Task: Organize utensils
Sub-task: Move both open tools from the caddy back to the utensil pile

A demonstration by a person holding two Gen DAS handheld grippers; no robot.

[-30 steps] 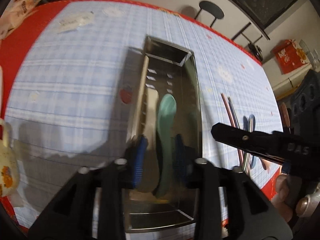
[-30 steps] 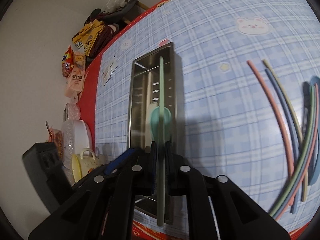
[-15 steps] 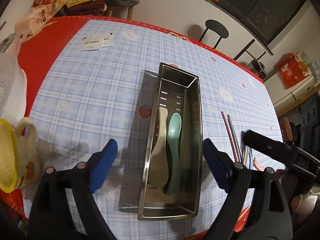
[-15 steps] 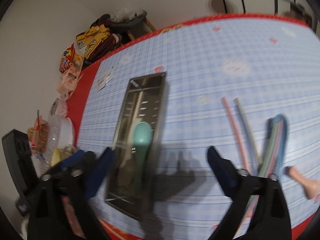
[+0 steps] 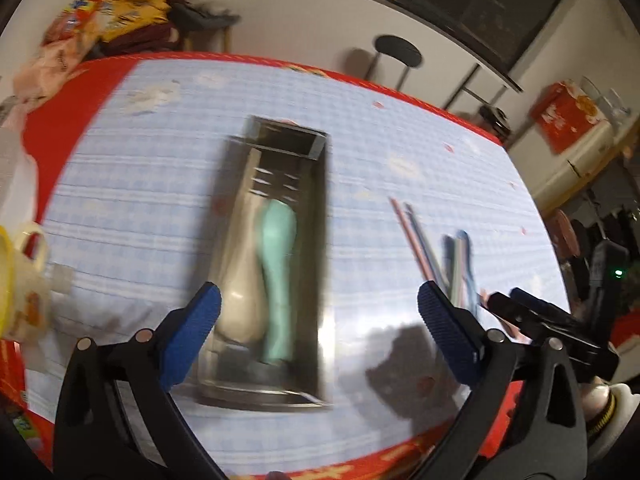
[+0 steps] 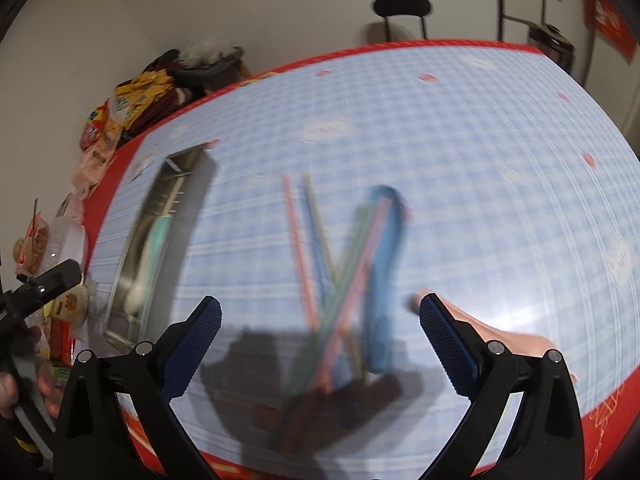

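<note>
A steel tray (image 5: 324, 240) lies lengthwise on the blue checked cloth. A cream spoon (image 5: 240, 280) and a mint spoon (image 5: 278, 248) lie in it. My left gripper (image 5: 318, 300) hangs above the tray's near end; its jaws are opening wide, with nothing between them. My right gripper (image 6: 320, 312) is open and empty above a loose pile of coloured chopsticks (image 6: 352, 248) and a blue spoon (image 6: 384, 260). A pink spoon (image 6: 500, 332) lies just behind its right finger. The tray (image 6: 120, 320) shows at the left of the right wrist view. Both views are blurred.
A yellow and cream mug (image 5: 16, 280) and a white container (image 5: 16, 184) stand at the table's left edge. Snack bags (image 5: 112, 12) are piled beyond the far left corner. A black stool (image 5: 398, 52) stands behind the table. The red border marks the near edge.
The left gripper let go of the mint spoon in the tray, opened and drew back upward. The right gripper released its mint chopstick over the tray, opened and swung right over the loose chopsticks.
</note>
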